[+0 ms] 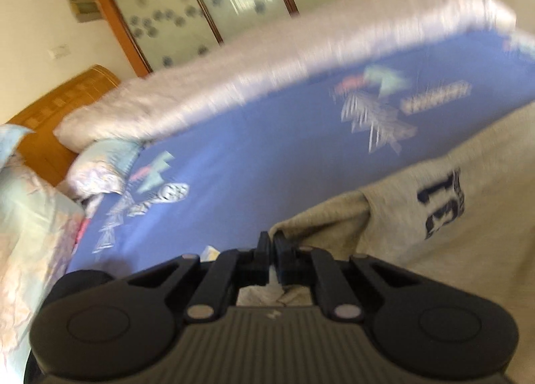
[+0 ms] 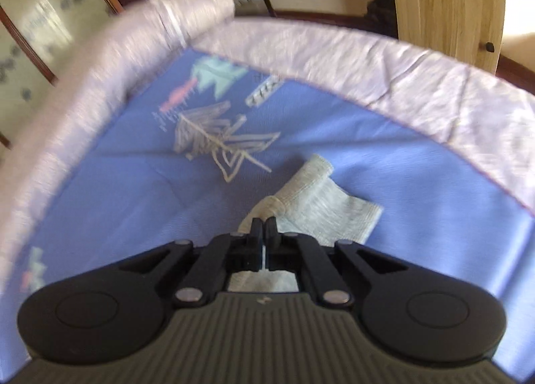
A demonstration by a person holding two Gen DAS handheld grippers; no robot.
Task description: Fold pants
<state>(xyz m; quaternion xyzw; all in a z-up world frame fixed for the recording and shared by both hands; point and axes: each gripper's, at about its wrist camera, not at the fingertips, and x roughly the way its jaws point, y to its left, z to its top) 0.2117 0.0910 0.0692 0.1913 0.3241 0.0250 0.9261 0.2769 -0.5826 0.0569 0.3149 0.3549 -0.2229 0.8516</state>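
Though motion blurs both views, each gripper's fingers (image 1: 264, 243) (image 2: 256, 228) pinch the grey pants (image 1: 434, 233) (image 2: 317, 190), partly hidden.

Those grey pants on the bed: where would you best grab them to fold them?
At the edges, from above. The grey pants lie flat on the blue sheet, so only hems lift. The left gripper and right gripper each pinch a fabric edge, near the ribbed cuff.

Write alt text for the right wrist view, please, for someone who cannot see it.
The right gripper, its black fingers shut, pinches a fold of the grey pants near a ribbed cuff. The pants lie on a blue patterned bed sheet with a pale lilac border, and a wooden cabinet stands behind.
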